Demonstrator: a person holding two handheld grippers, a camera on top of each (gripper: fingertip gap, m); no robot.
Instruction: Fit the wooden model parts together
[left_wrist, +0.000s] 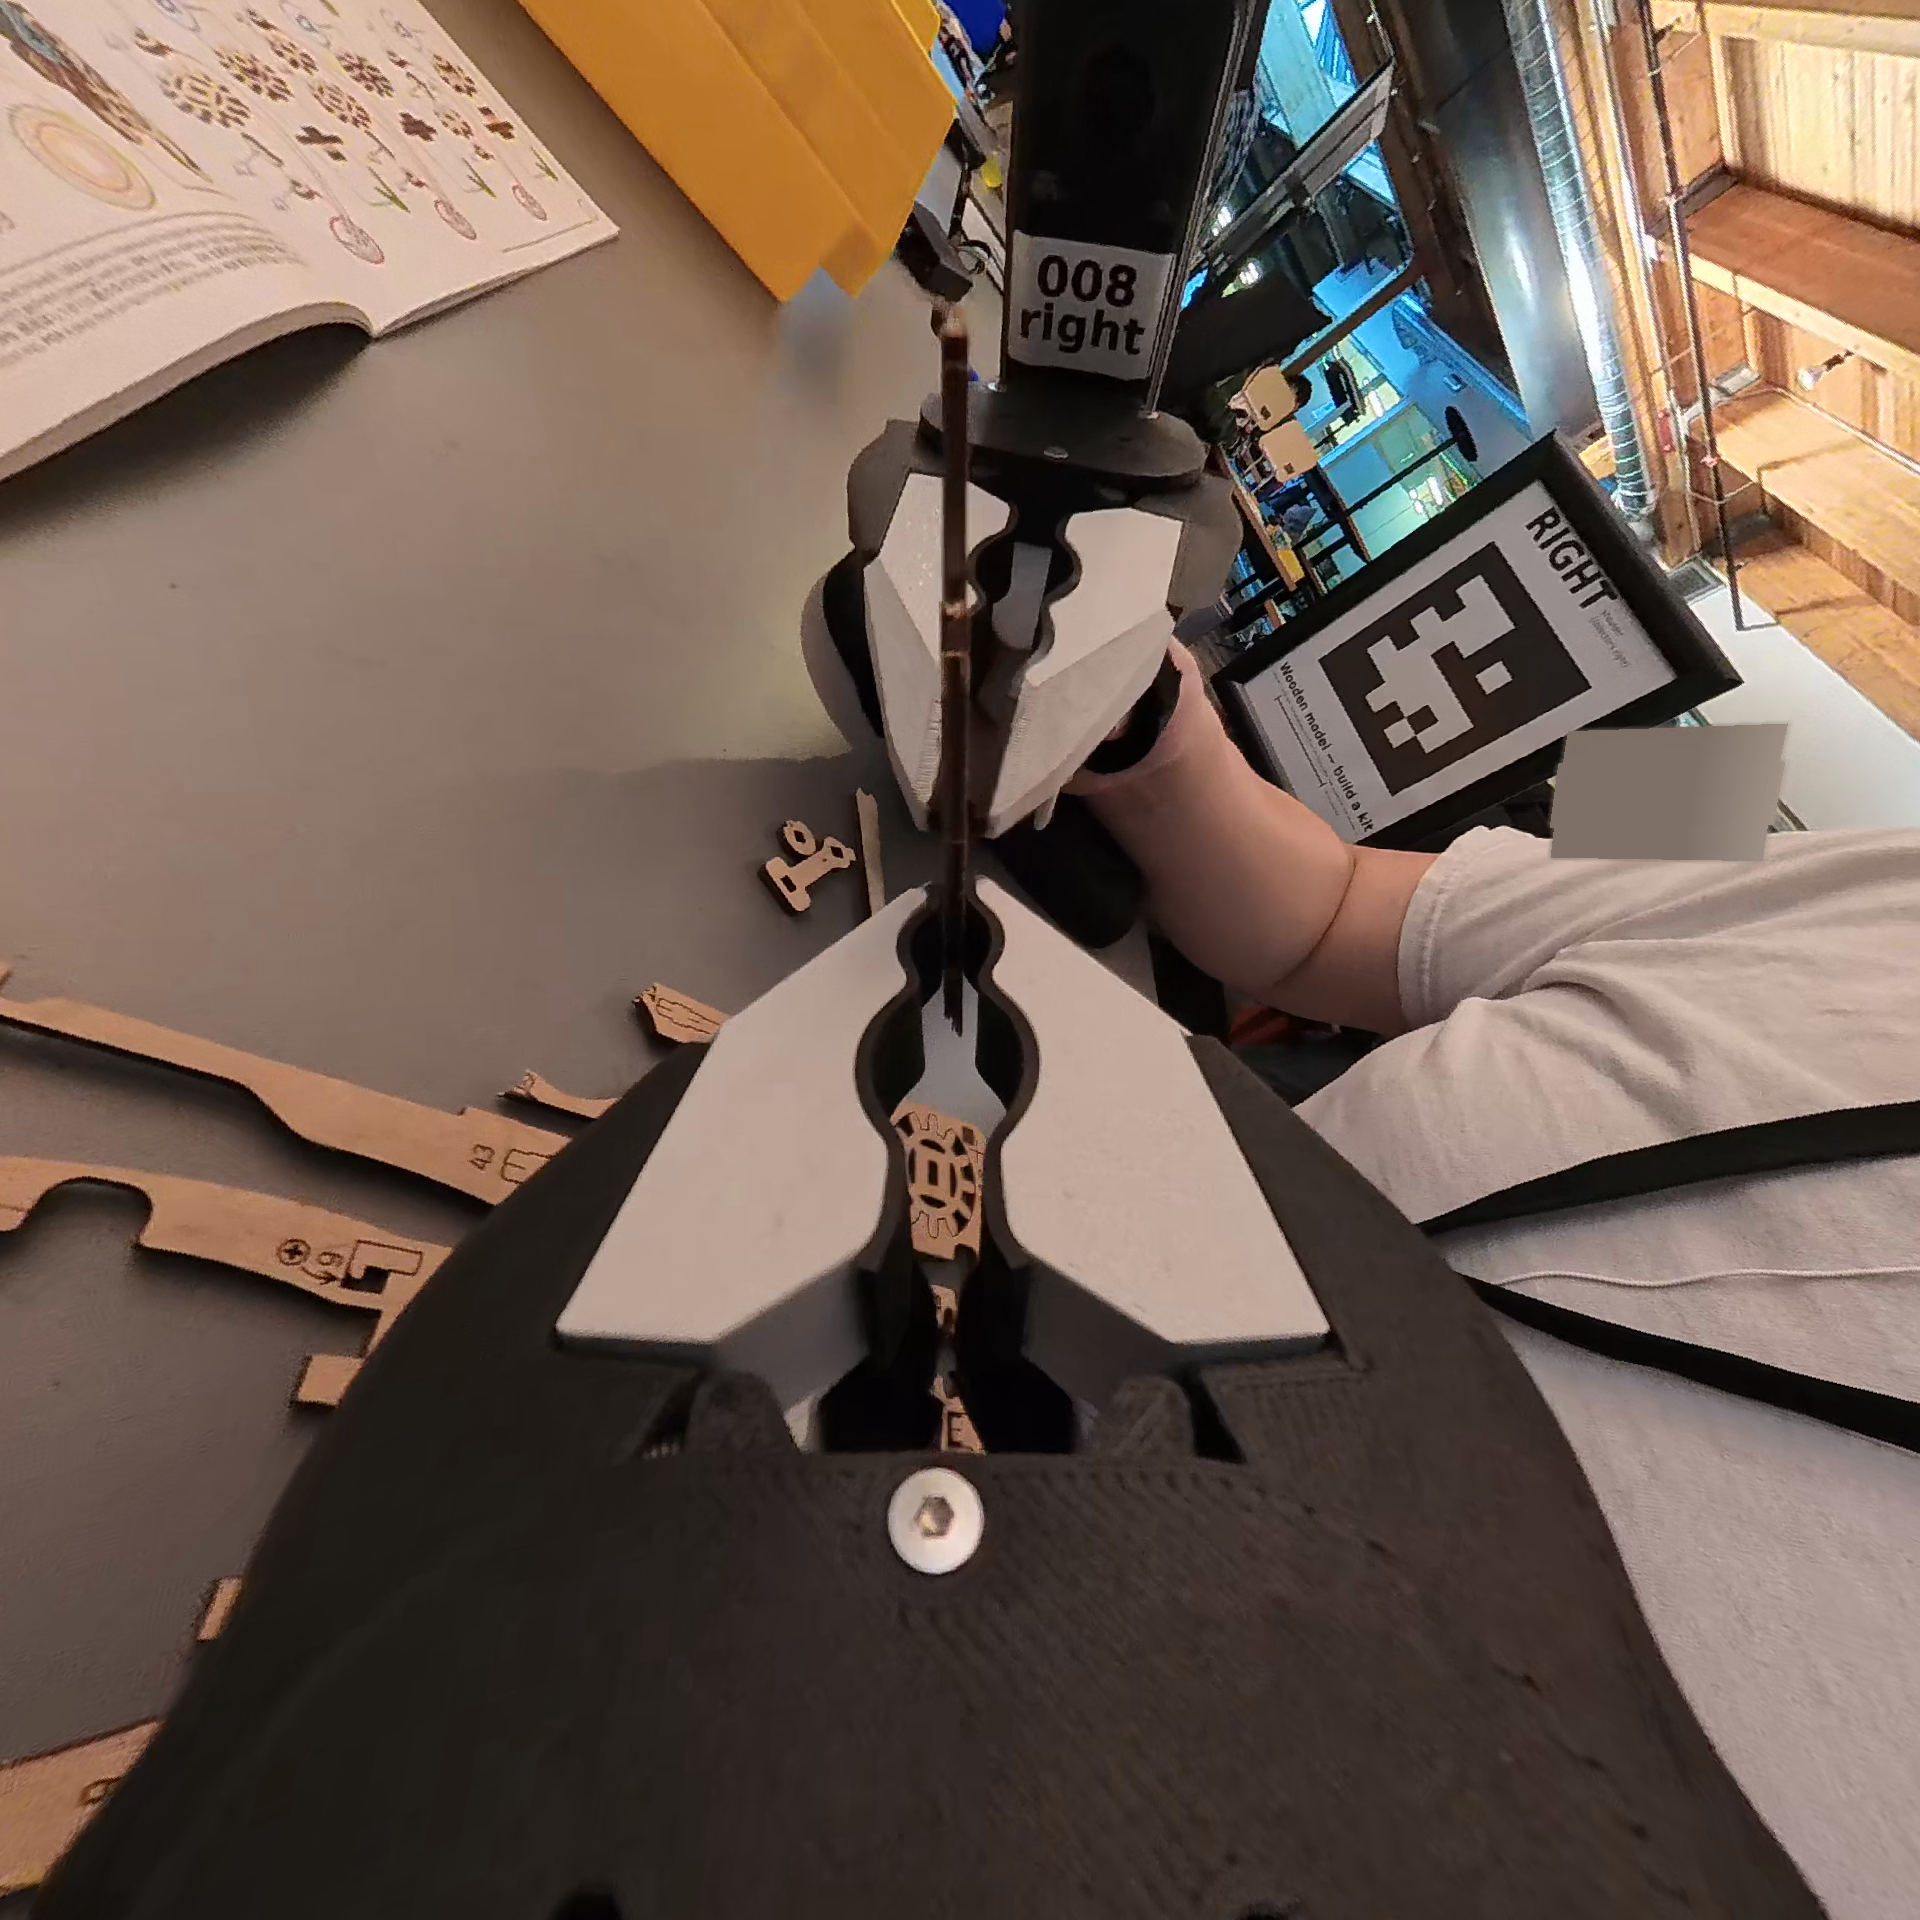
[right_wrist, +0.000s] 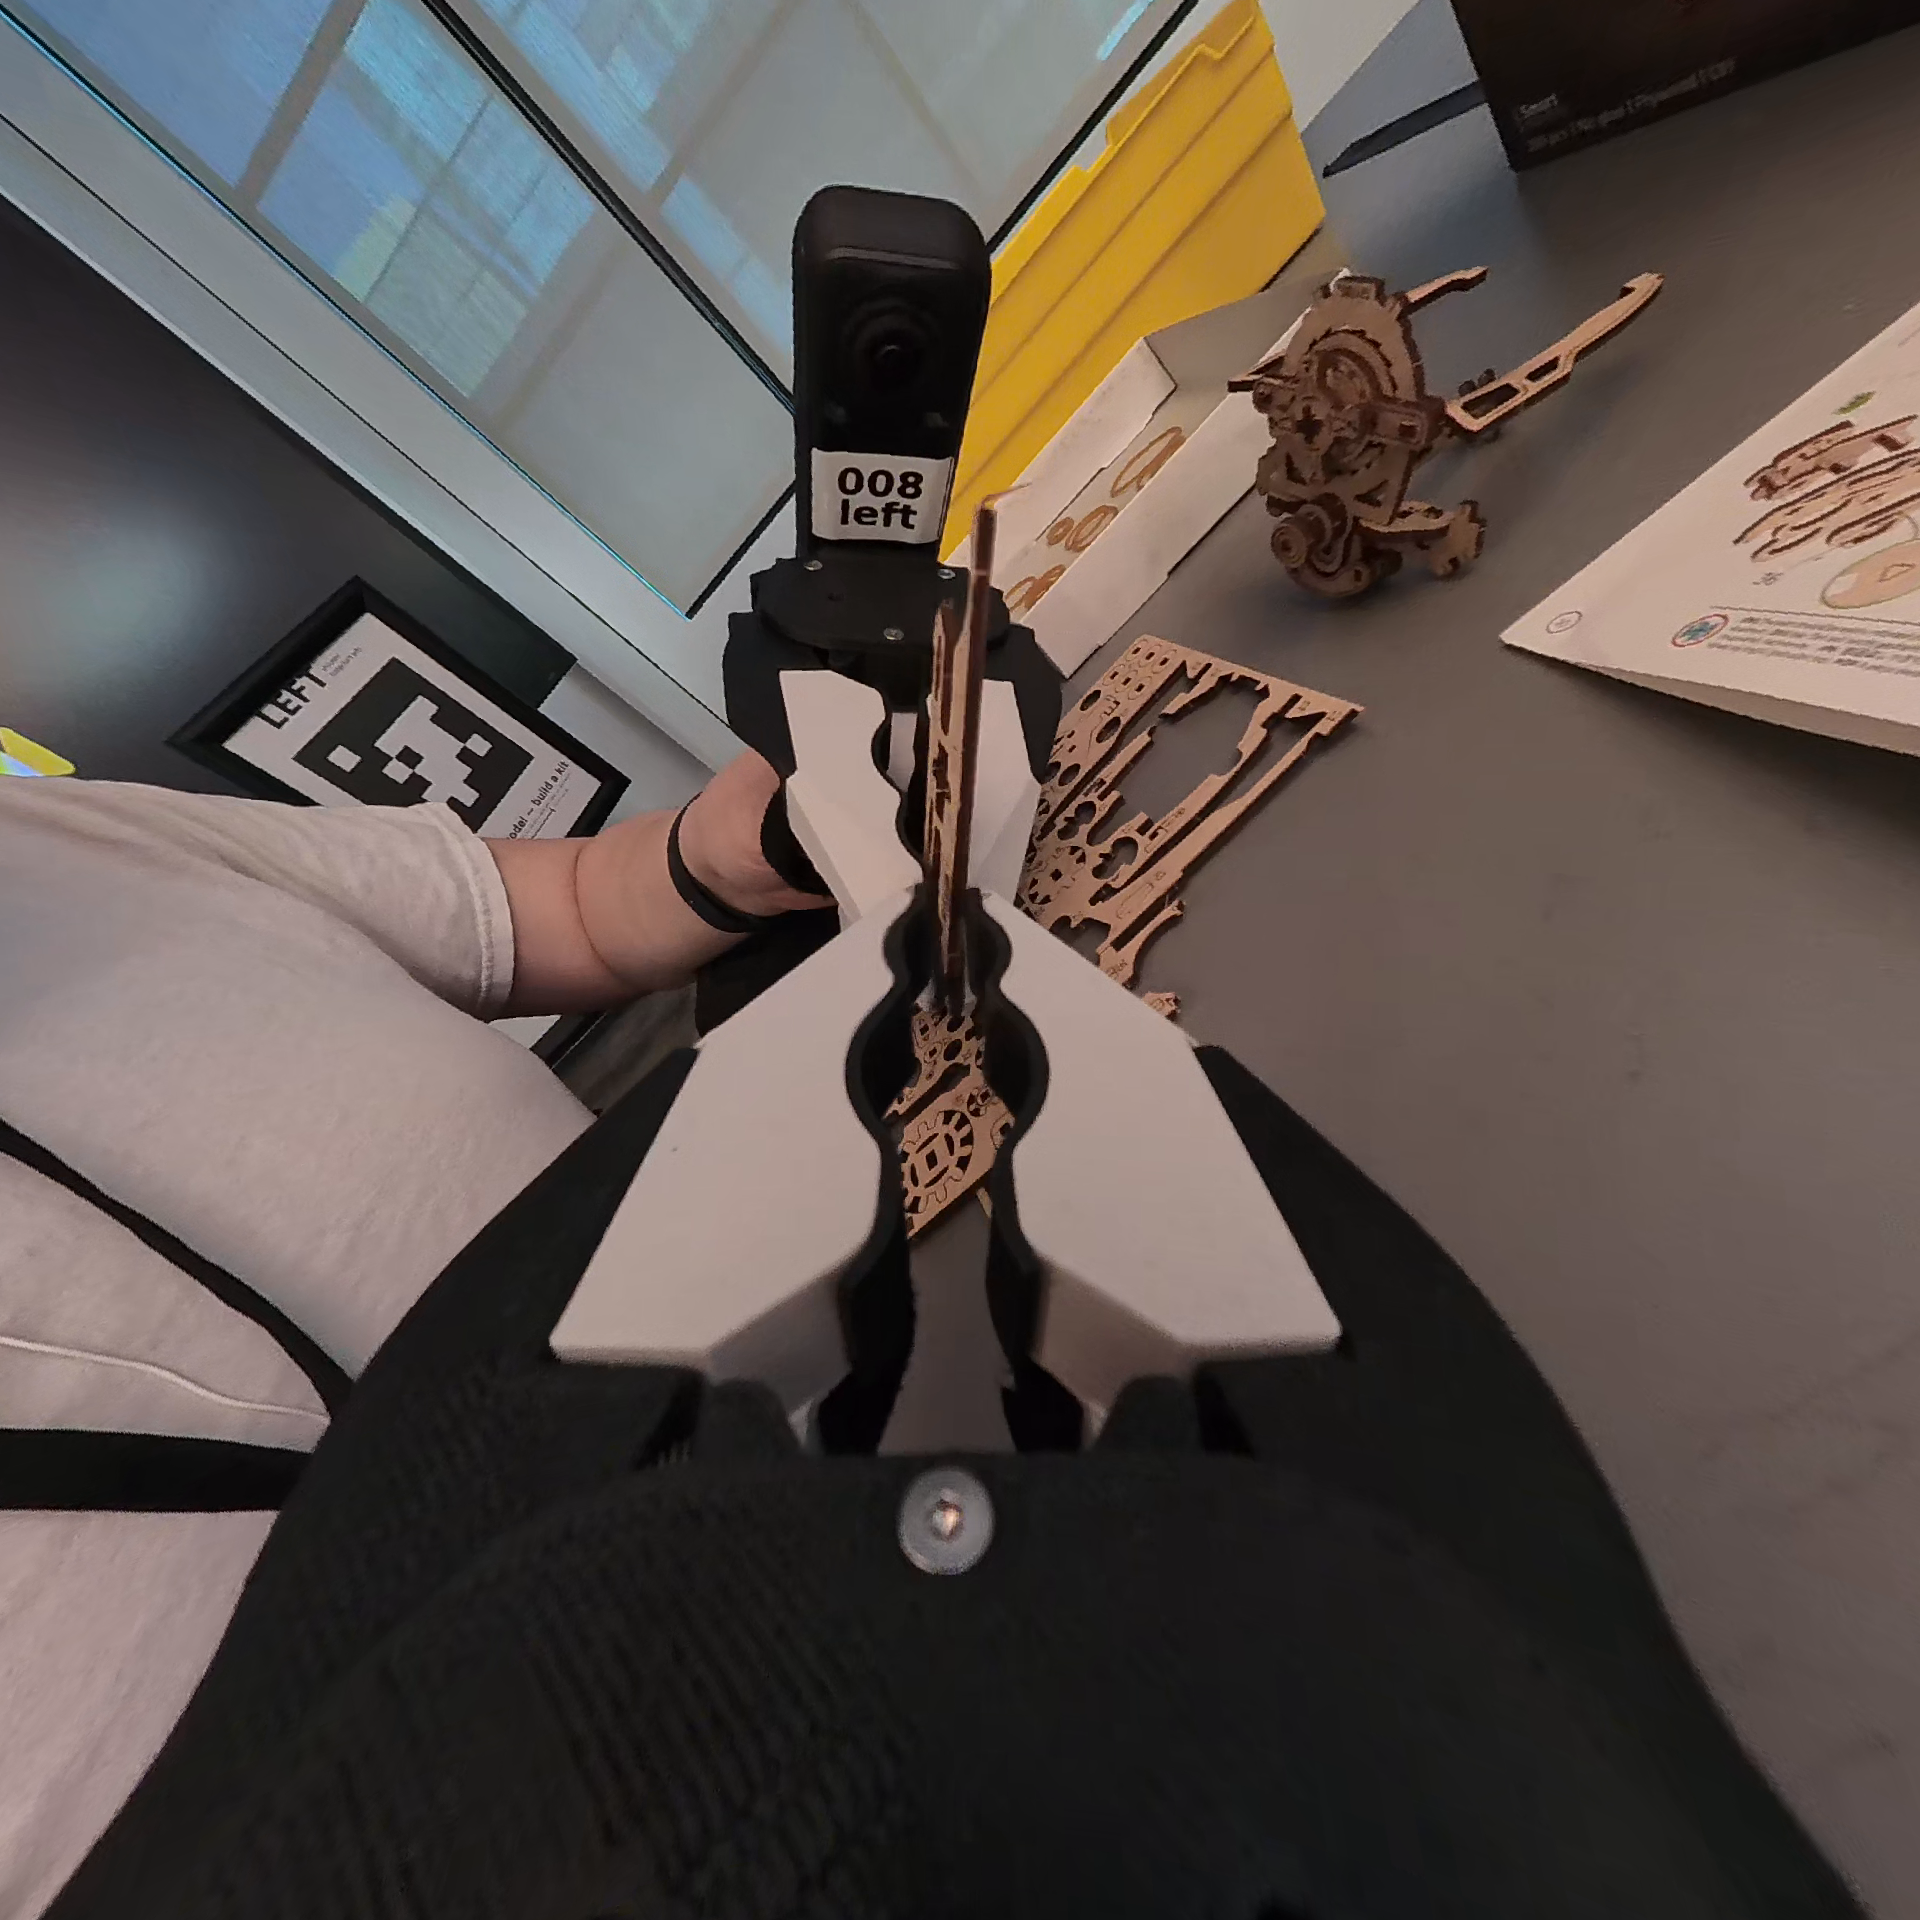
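Grippers are held tip to tip above the grey table, both pinching one thin wooden sheet seen edge-on. In the left wrist view, the left gripper is seen with its white fingers pressed together on the near end of the sheet; a gear cut-out of the sheet shows in the gap behind the tips. Facing it, the right gripper is clamped on the same sheet farther along, its grip held by a hand. In the right wrist view the arrangement is mirrored: the right gripper is closed on the sheet's edge, gear cut-outs showing between its fingers, and the left gripper is closed on the far part, held by a hand.

Flat on the table just beside the grippers, a punched-out wooden frame is seen. Loose offcut strips and a small wooden piece lie on the other side. Farther back, a partly built wooden model stands upright near a white tray of parts. An open instruction booklet lies toward the far edge, with a yellow bin behind it
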